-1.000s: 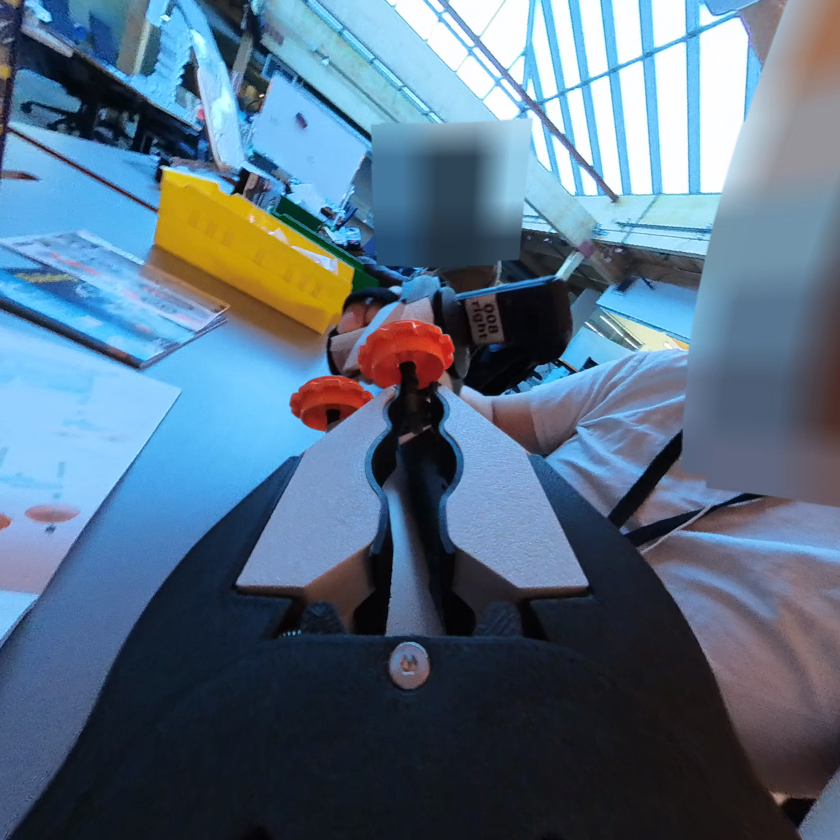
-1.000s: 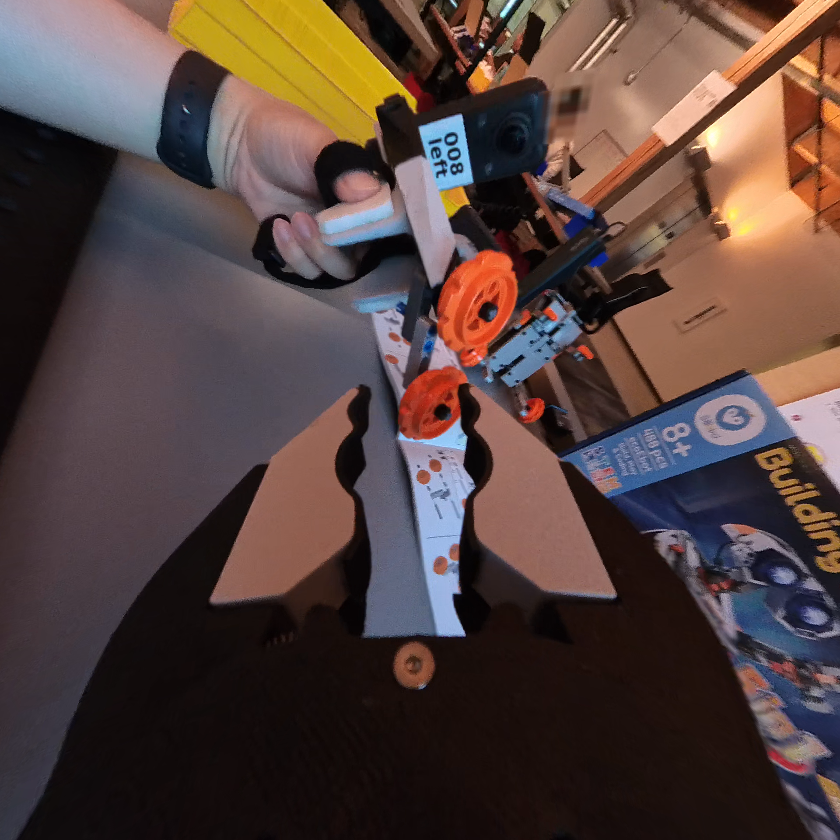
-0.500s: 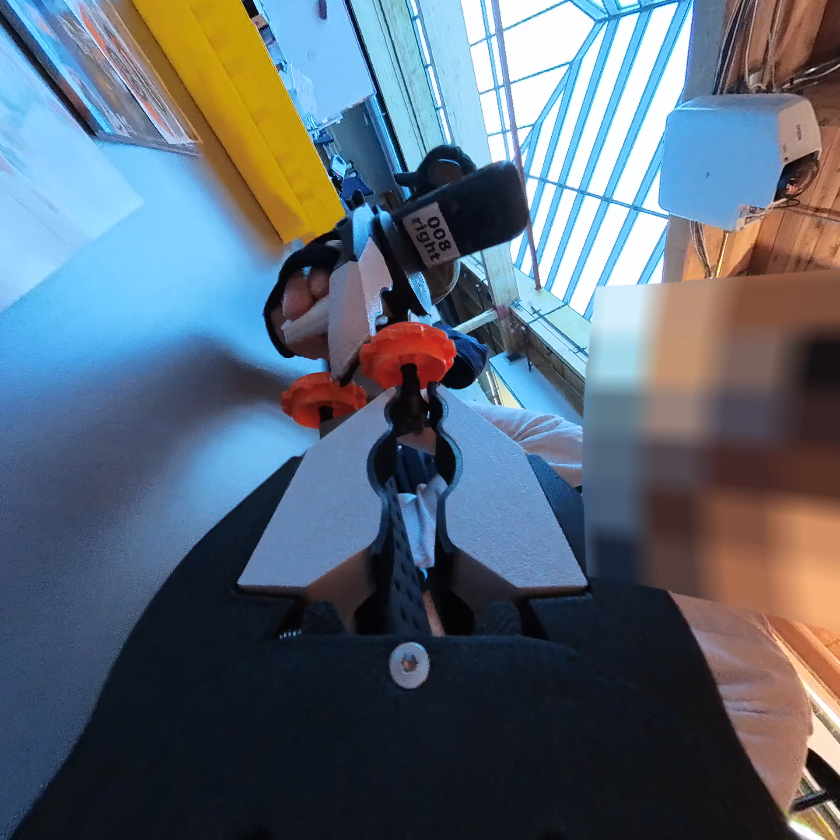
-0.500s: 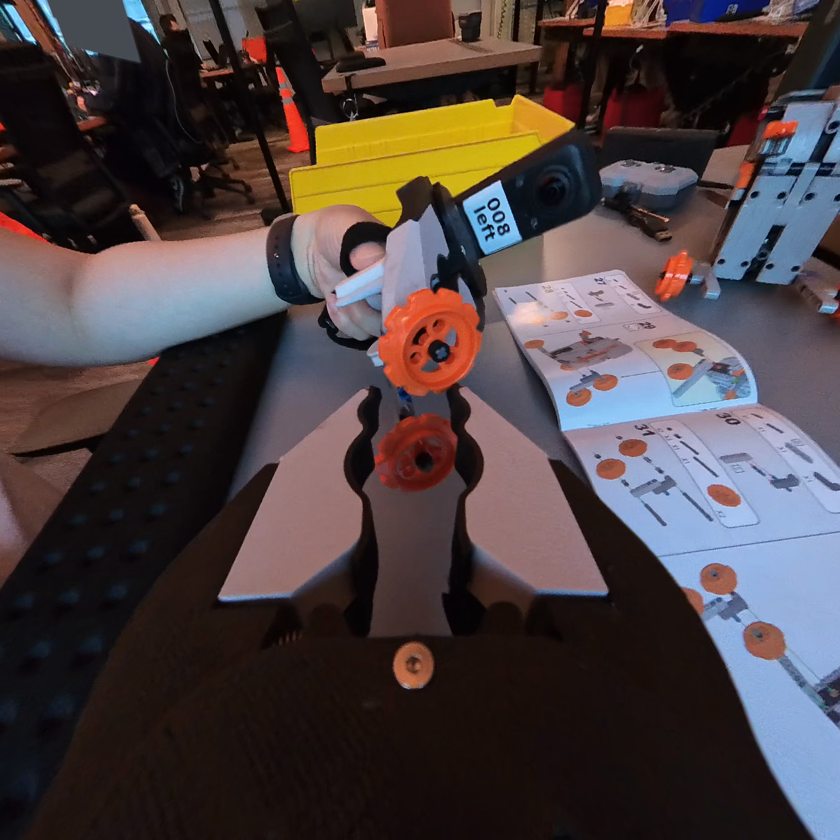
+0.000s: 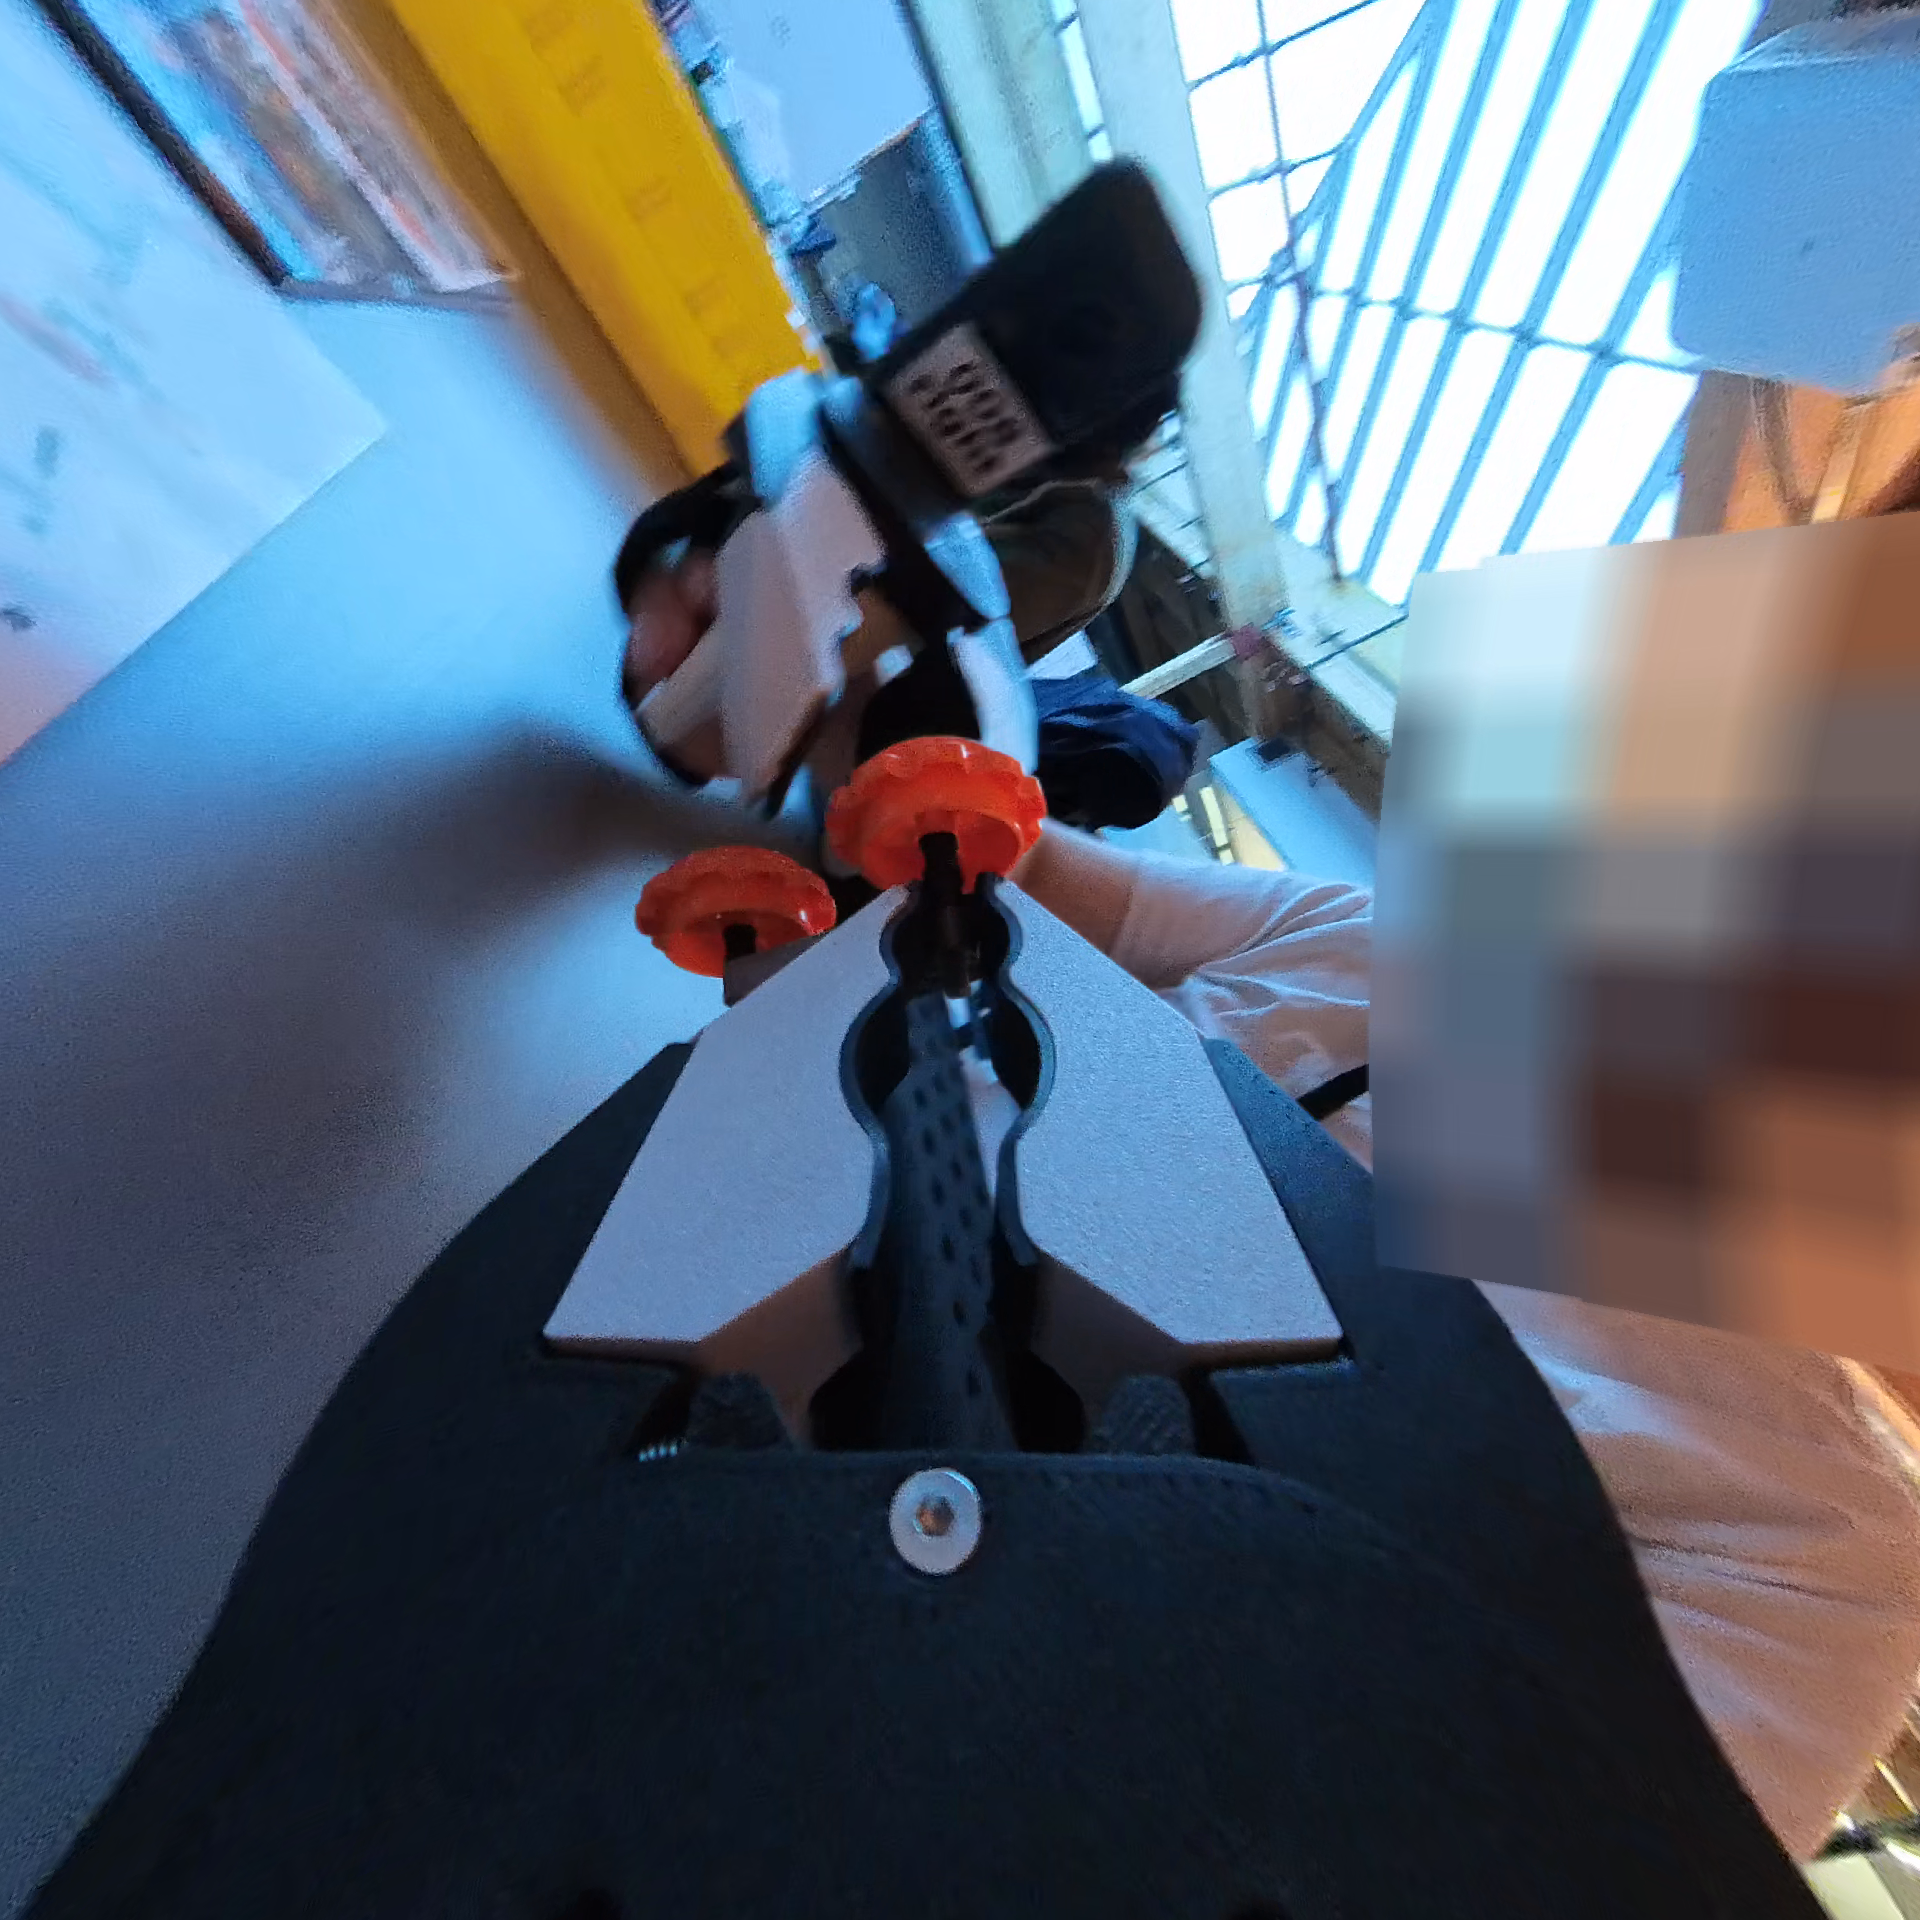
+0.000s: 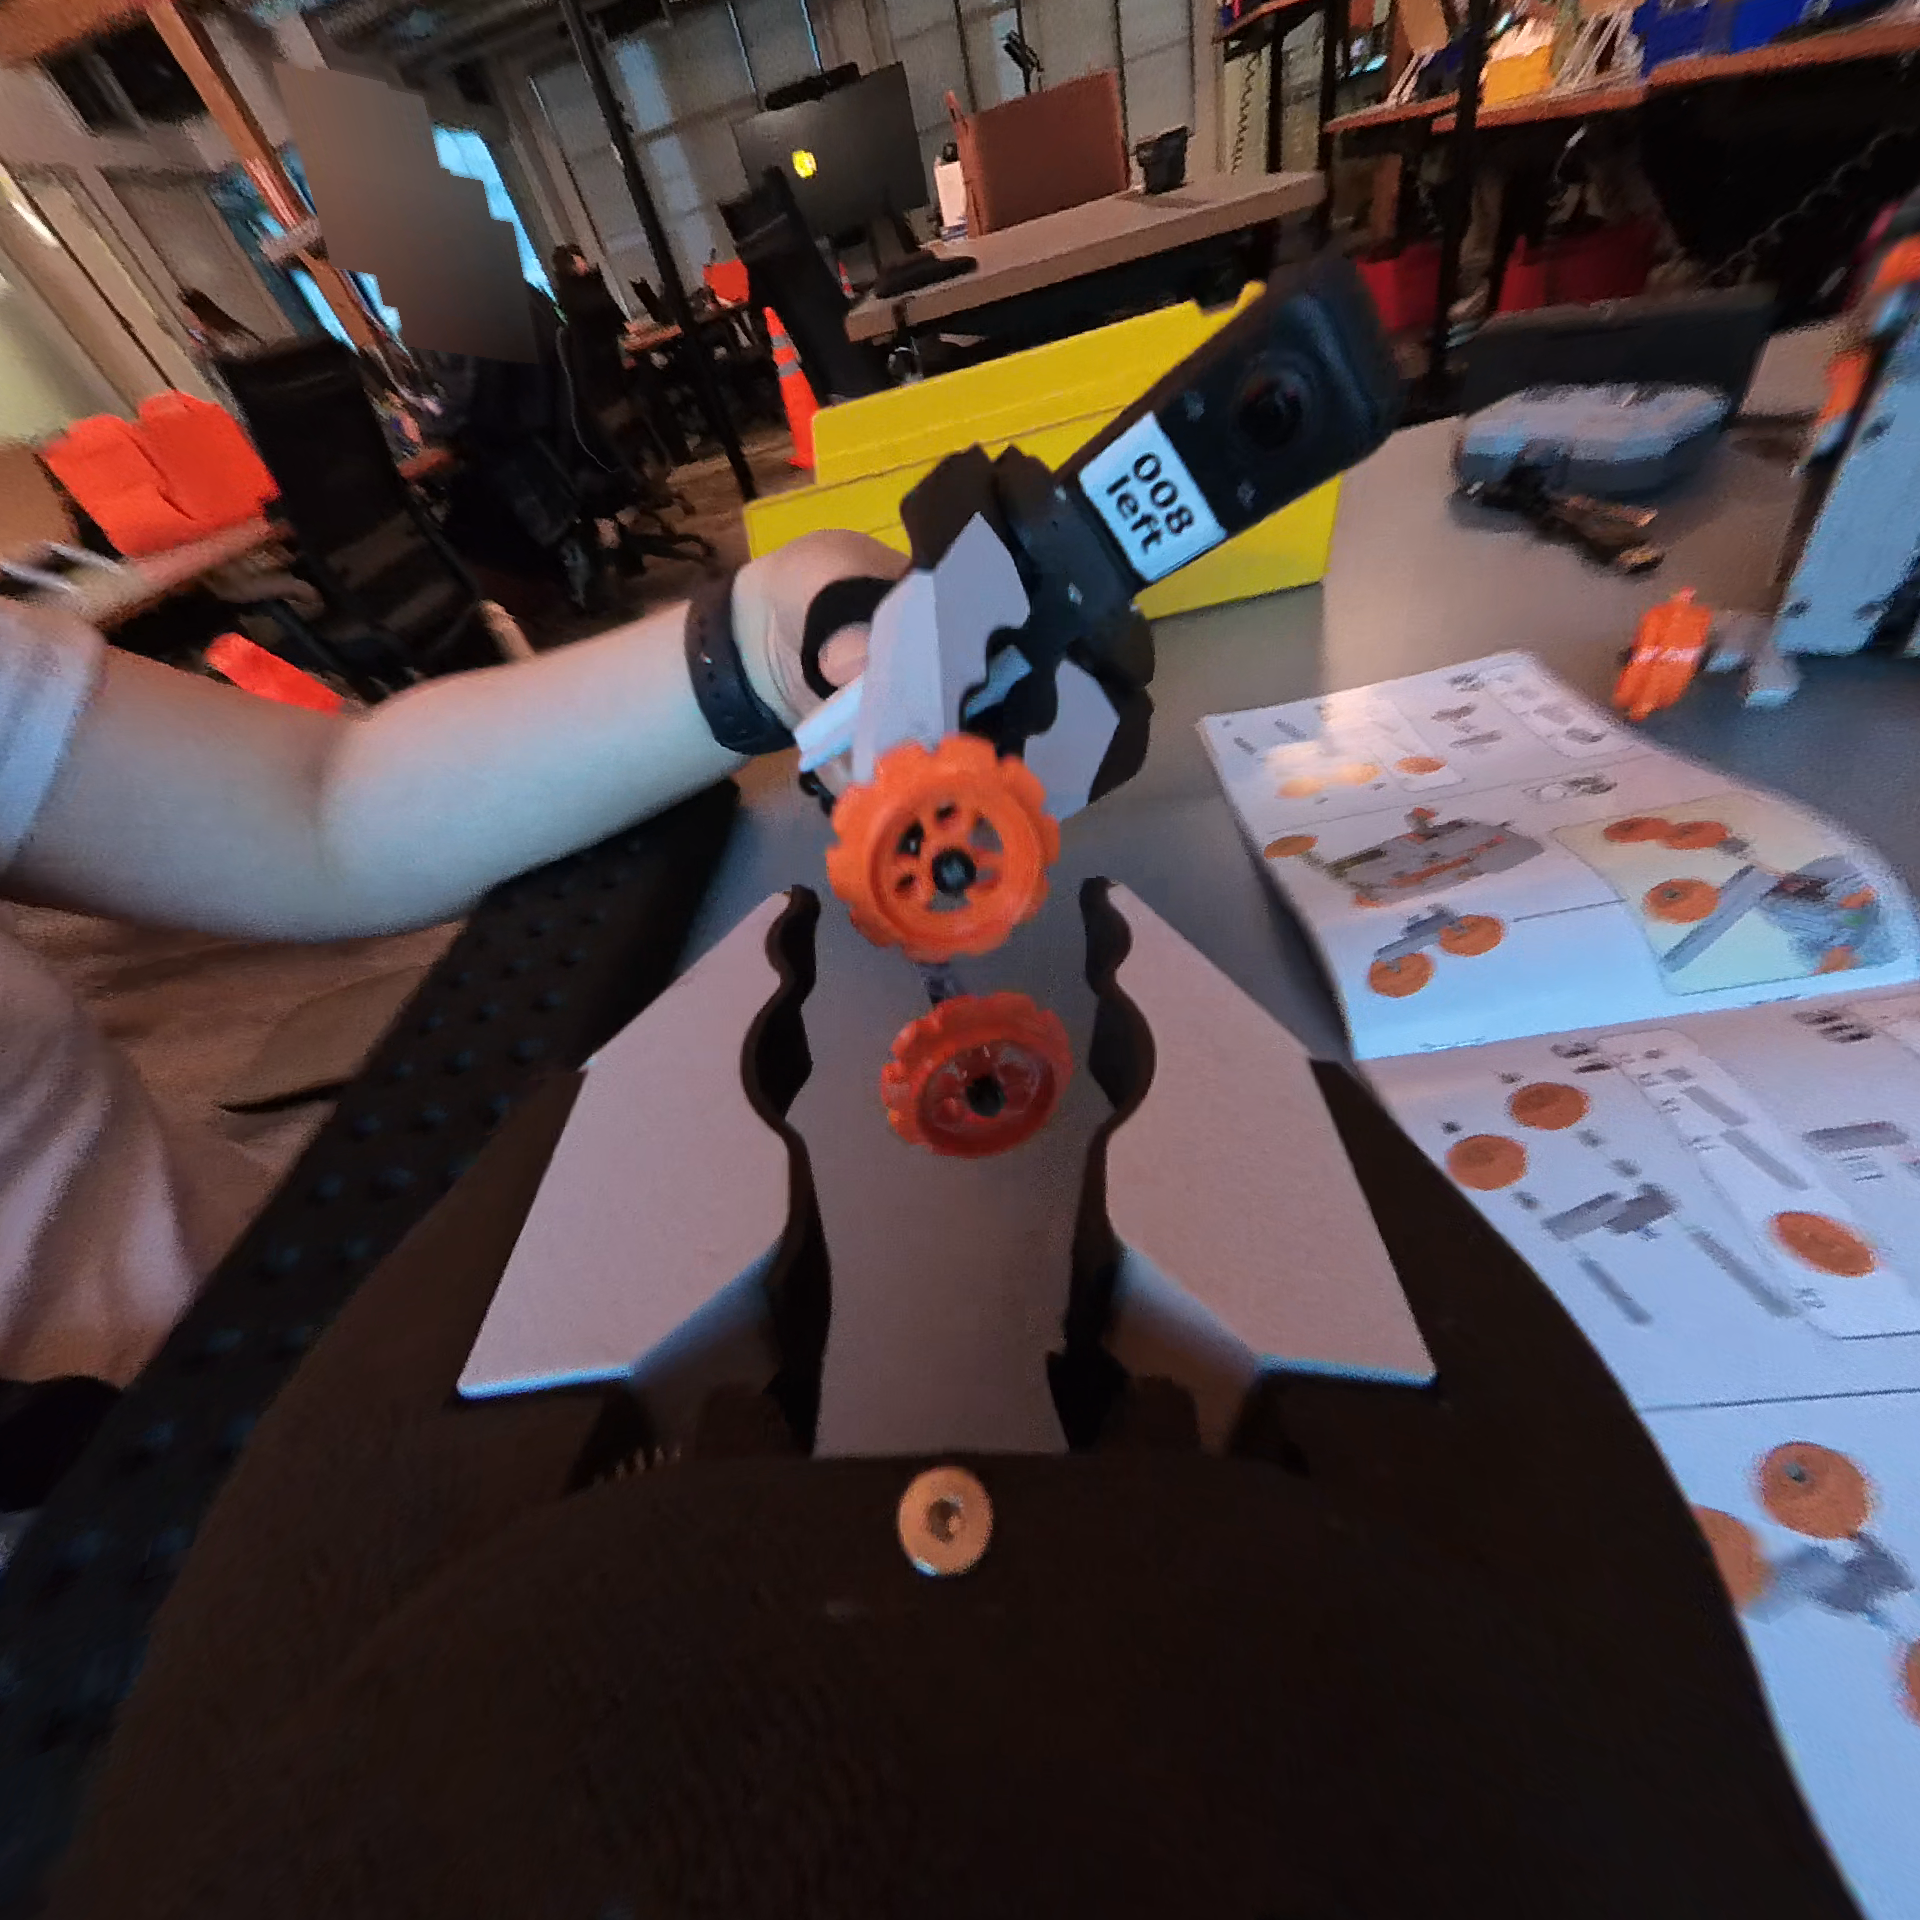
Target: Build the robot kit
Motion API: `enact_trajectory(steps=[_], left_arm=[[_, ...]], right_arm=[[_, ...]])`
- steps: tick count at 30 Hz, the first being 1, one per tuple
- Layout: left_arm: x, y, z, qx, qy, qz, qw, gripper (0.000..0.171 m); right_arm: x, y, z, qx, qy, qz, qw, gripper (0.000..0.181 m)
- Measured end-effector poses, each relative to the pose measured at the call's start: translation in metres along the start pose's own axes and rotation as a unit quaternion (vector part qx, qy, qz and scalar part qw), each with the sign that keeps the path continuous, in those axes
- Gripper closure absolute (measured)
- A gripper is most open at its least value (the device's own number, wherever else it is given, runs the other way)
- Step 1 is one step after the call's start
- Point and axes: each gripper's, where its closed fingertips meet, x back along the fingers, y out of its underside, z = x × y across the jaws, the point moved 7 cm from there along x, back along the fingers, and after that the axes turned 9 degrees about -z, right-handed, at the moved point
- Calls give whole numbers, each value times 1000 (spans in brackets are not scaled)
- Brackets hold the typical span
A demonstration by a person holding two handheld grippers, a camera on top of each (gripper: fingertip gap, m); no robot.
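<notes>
Two orange toothed wheels are what we're looking at here, both sitting on one small black-axled piece. Our left gripper (image 5: 943,914) has its fingers pinched narrow around the black axle (image 5: 940,920) right under the upper wheel (image 5: 935,805), holding the whole thing up in the air above the grey counter (image 5: 312,831). The lower wheel (image 5: 732,904) pokes out just beside the left finger's tip.

From the right wrist view, our right gripper (image 6: 945,914) has its fingers spread wide, not touching anything. The lower wheel (image 6: 977,1075) hangs in the gap between them, and the upper wheel (image 6: 940,862) sits just past the tips.

An open instruction booklet (image 6: 1610,935) lies on the counter to the right, and a yellow bin (image 6: 1039,436) stands farther back.
</notes>
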Motion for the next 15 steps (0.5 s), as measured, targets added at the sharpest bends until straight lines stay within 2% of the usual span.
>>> enact_trajectory(steps=[2, 4, 6, 8, 9, 10, 11, 12, 13, 14, 15], left_arm=[[1, 4, -4, 5, -17, -17, 1000, 164], [-1, 8, -3, 10, -7, -32, 999, 165], [-3, 12, -5, 9, -14, -53, 998, 164], [-1, 13, -9, 15, -33, -57, 998, 164], [2, 13, -11, 20, -40, -52, 998, 164], [5, 12, -12, 23, -43, -45, 998, 165], [7, 11, -12, 24, -45, -39, 998, 165], [9, 10, -12, 23, -47, -32, 998, 165], [10, 10, -11, 19, -50, -28, 998, 165], [11, 9, -9, 12, -55, -24, 998, 165], [11, 8, -8, 5, -60, -19, 998, 165]], right_arm=[[8, -7, -7, 89, 58, 2, 994, 125], [16, -14, -20, 216, 128, -15, 968, 125], [18, -17, -32, 353, 215, -90, 906, 125], [25, -17, -30, 421, 324, -221, 818, 148], [33, -19, -21, 409, 392, -267, 780, 152], [45, -22, -8, 358, 469, -295, 752, 152], [60, -20, 6, 262, 539, -319, 734, 148], [73, -11, 18, 154, 574, -332, 733, 145], [80, -3, 27, 80, 581, -314, 747, 139], [87, 3, 34, 42, 587, -295, 753, 140], [98, 8, 42, 34, 610, -293, 736, 140]])
